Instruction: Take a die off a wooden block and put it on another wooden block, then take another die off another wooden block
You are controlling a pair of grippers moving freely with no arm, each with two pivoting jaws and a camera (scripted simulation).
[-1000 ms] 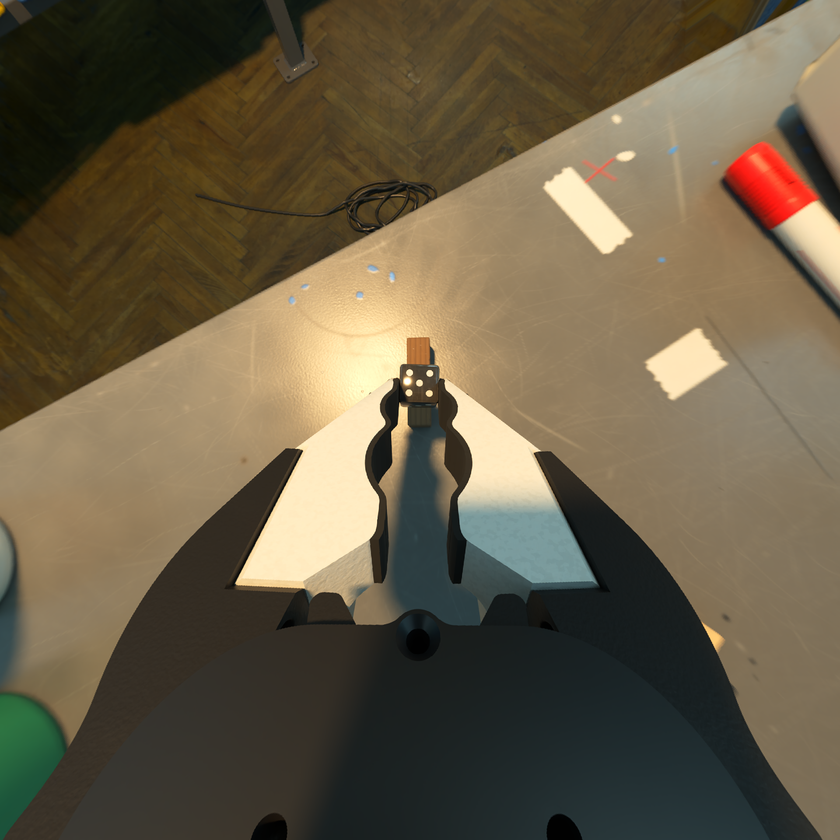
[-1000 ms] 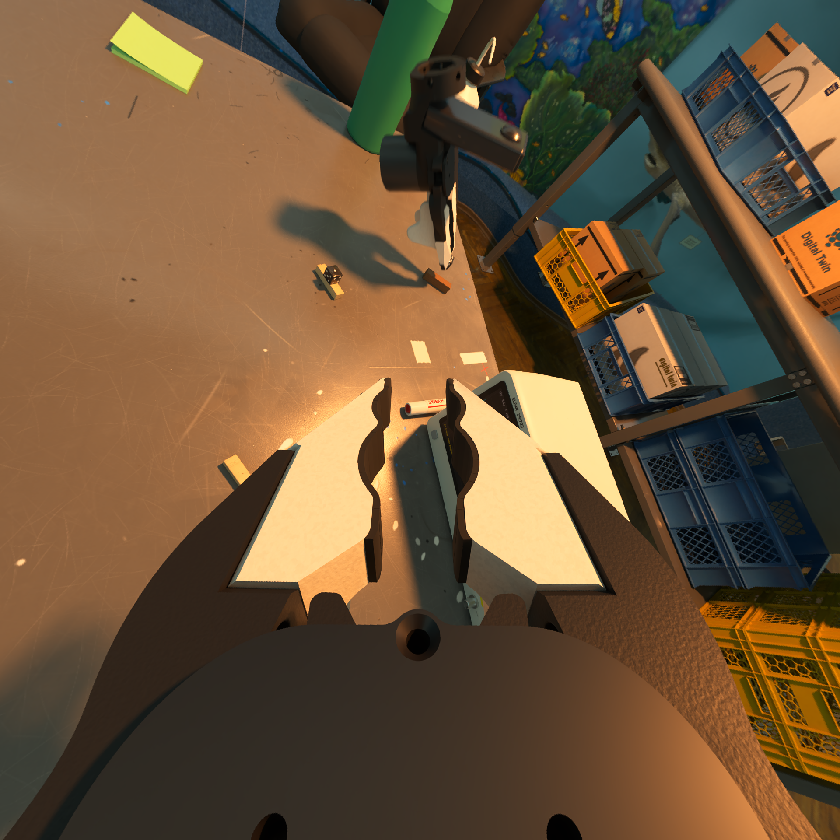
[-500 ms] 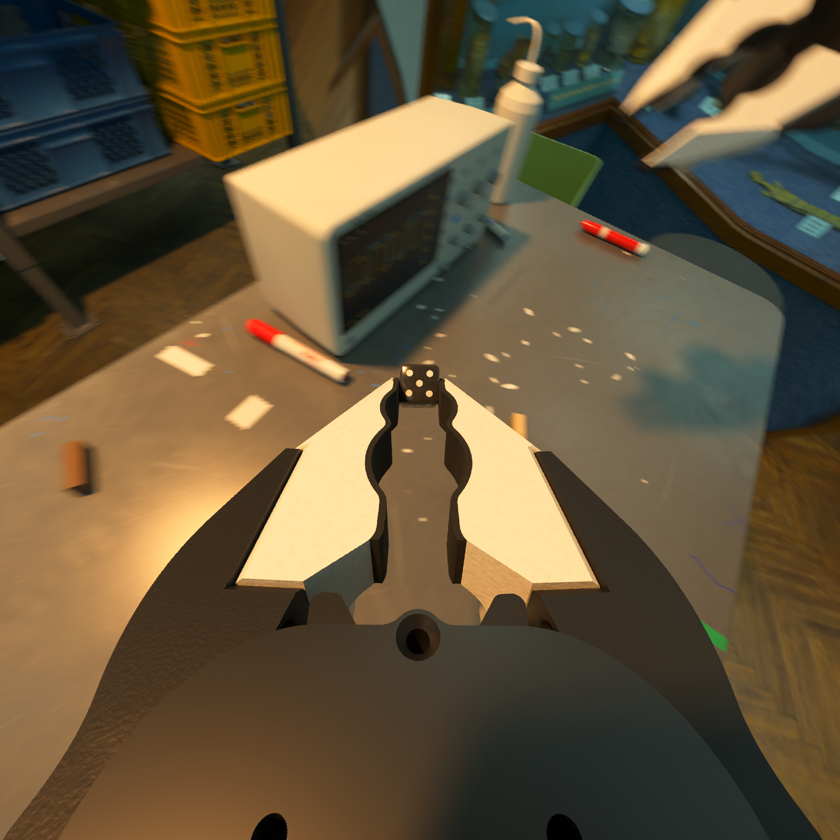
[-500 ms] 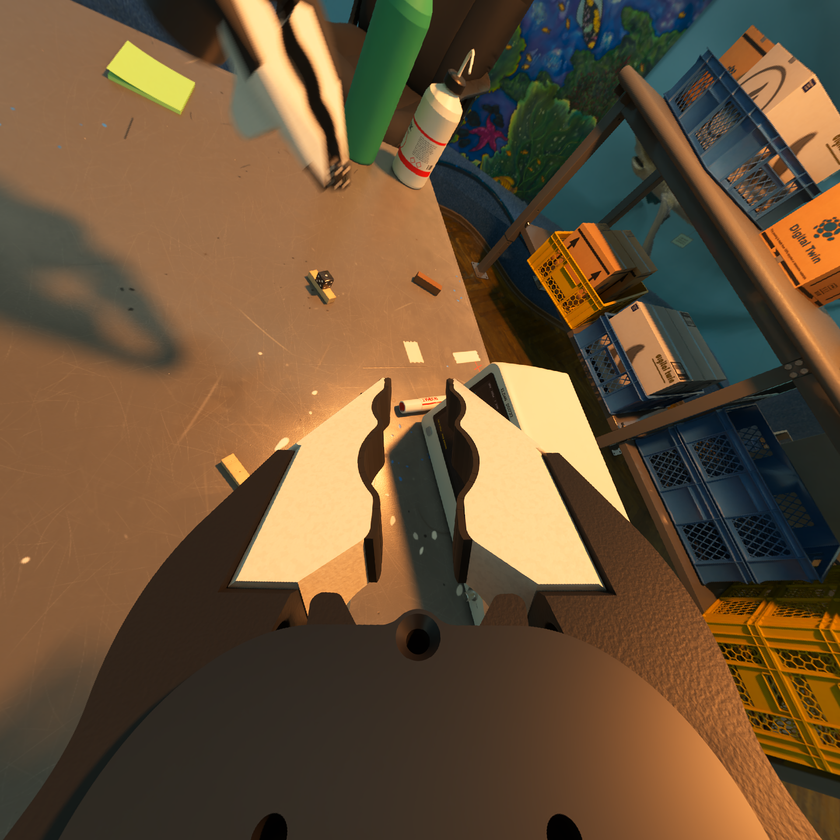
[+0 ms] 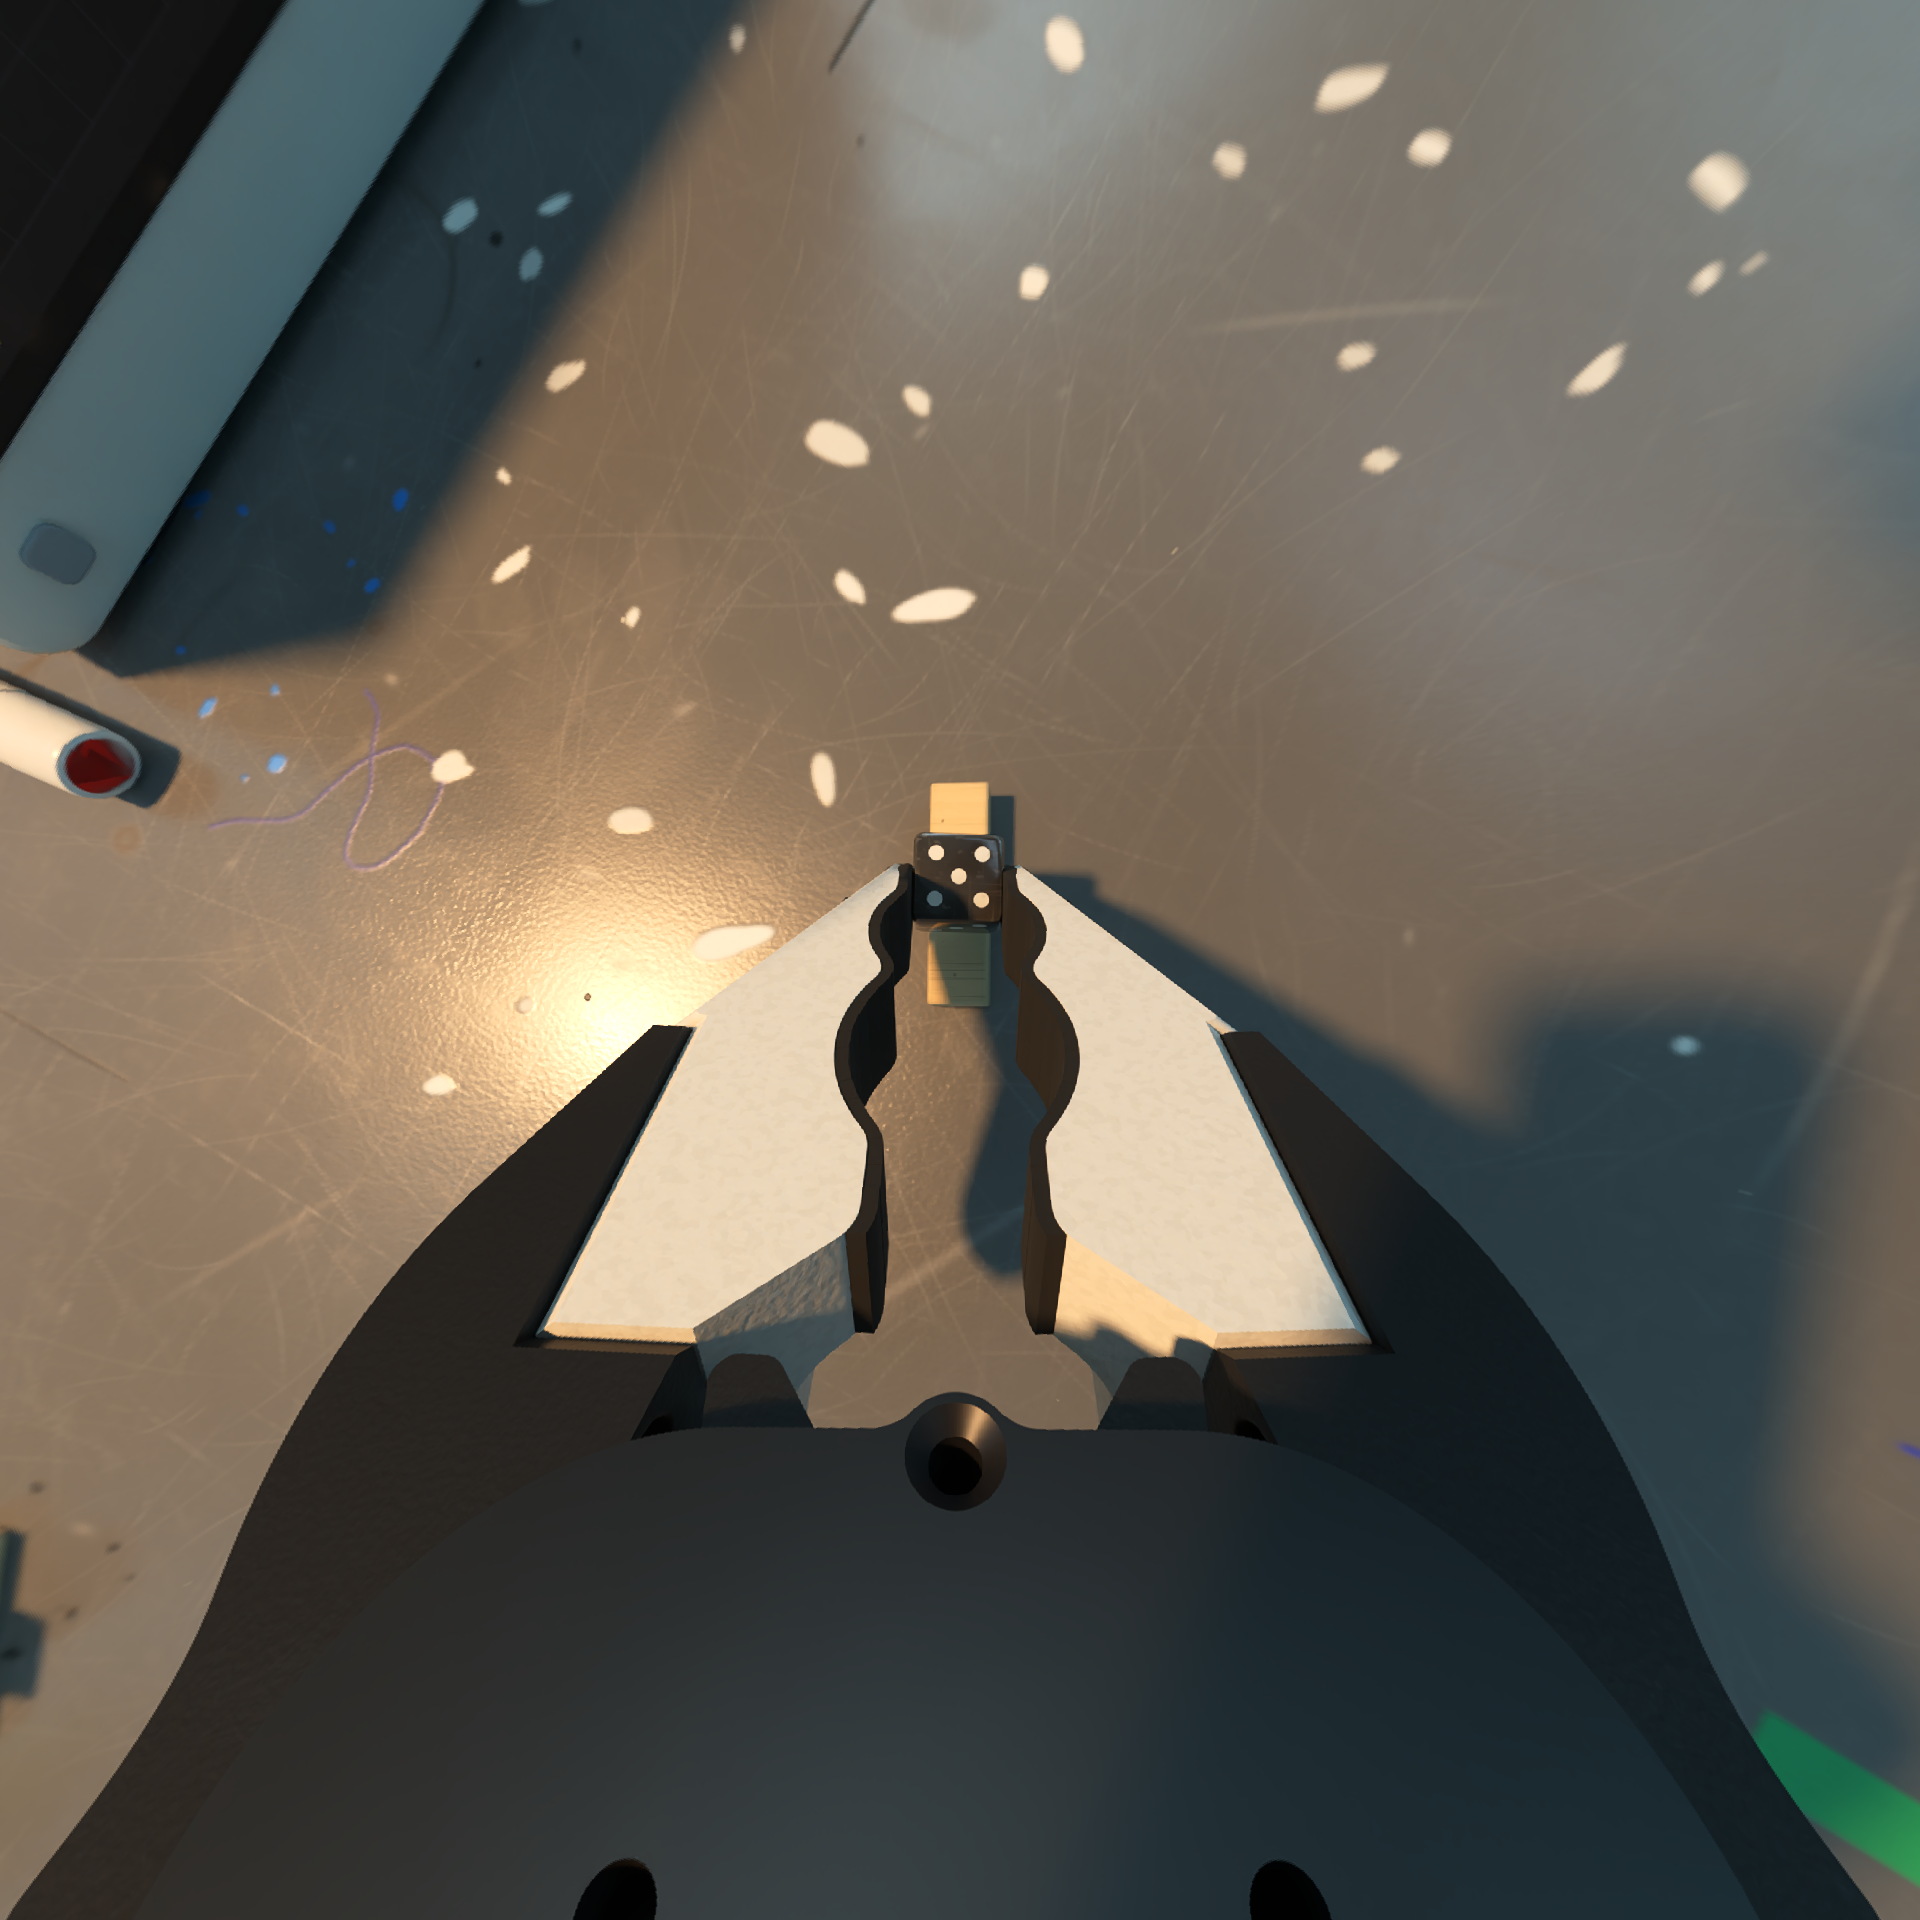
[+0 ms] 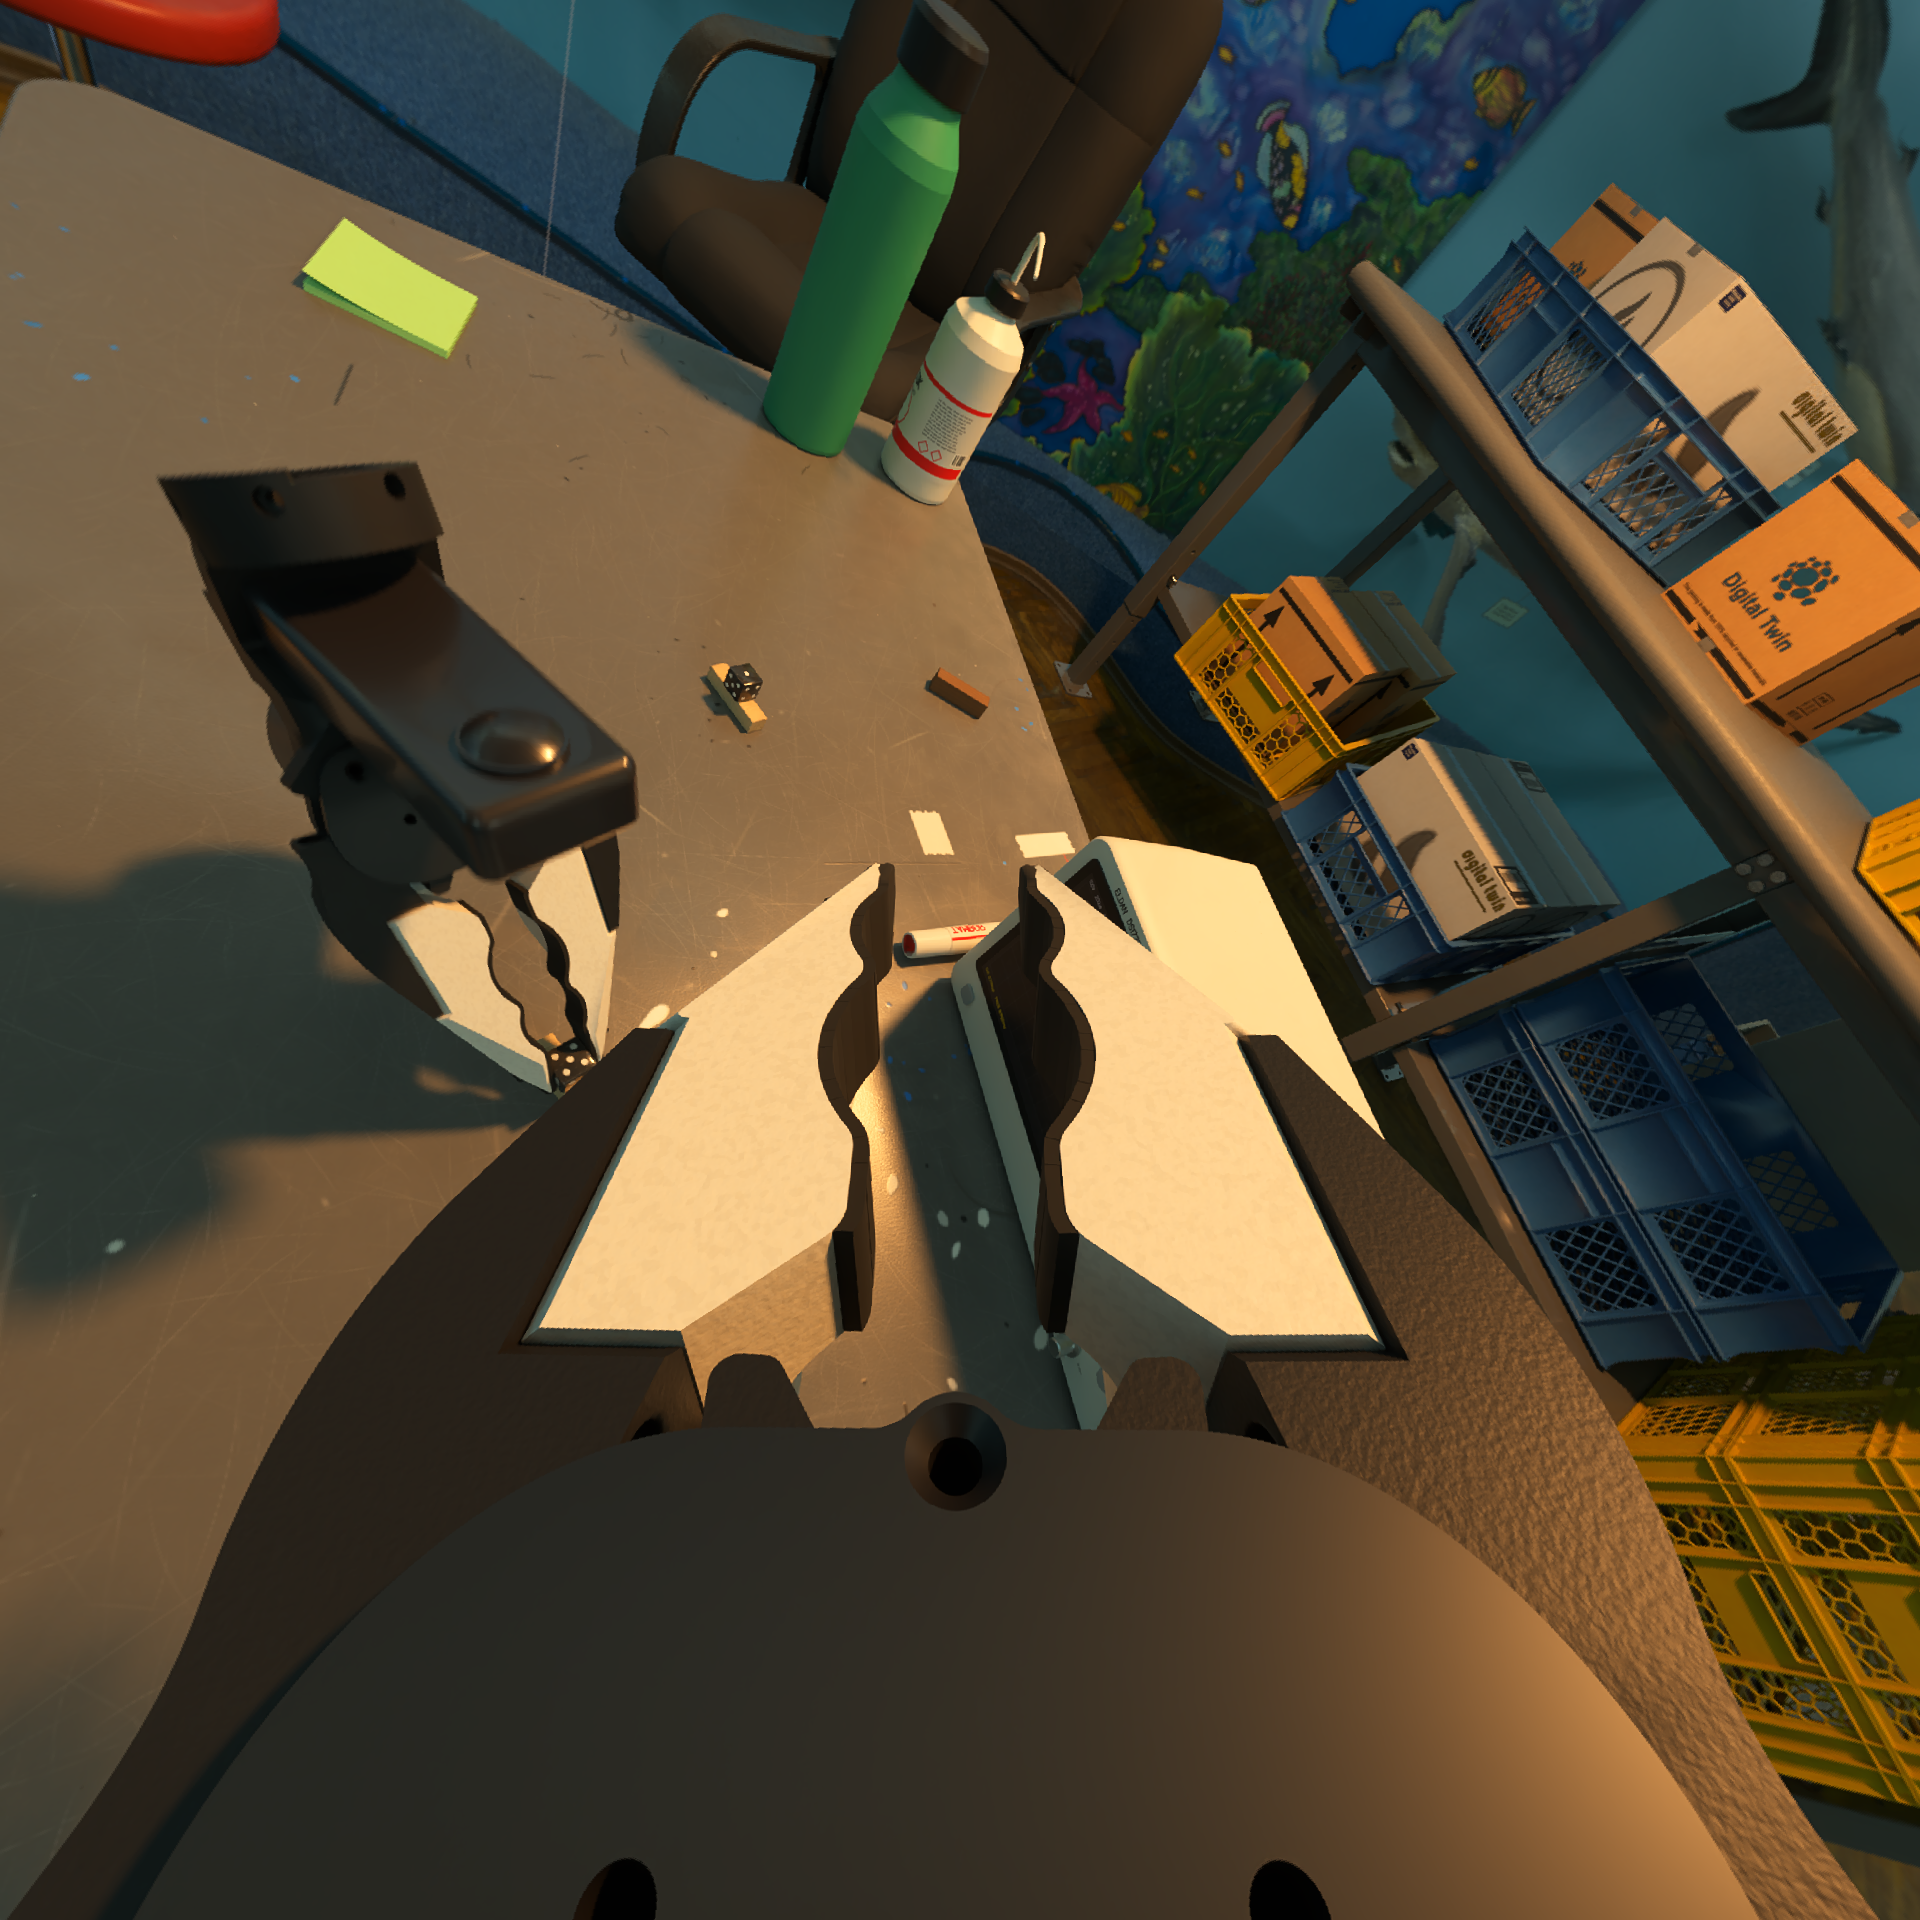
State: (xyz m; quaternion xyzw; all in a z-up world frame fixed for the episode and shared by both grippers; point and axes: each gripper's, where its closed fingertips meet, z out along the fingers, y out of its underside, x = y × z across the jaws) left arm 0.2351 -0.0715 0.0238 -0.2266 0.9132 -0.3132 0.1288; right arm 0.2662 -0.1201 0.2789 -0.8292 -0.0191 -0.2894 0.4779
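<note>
Left claw (image 5: pixel 957 891) clamped at its very tips on a black die (image 5: pixel 958 879) with white pips, poised directly over a pale wooden block (image 5: pixel 958 964) lying flat on the scratched grey desk (image 5: pixel 1351 727). Likely light, rigid and smooth-faced, so best pinched square on two opposite flat faces, never corners; narrow block top leaves little margin for release. Right claw (image 6: pixel 956 894) apart, holding nothing, aimed past a red marker (image 6: pixel 943 938). Farther off, a second die (image 6: pixel 742 682) on another block (image 6: pixel 736 698), and a bare brown block (image 6: pixel 957 693).
</note>
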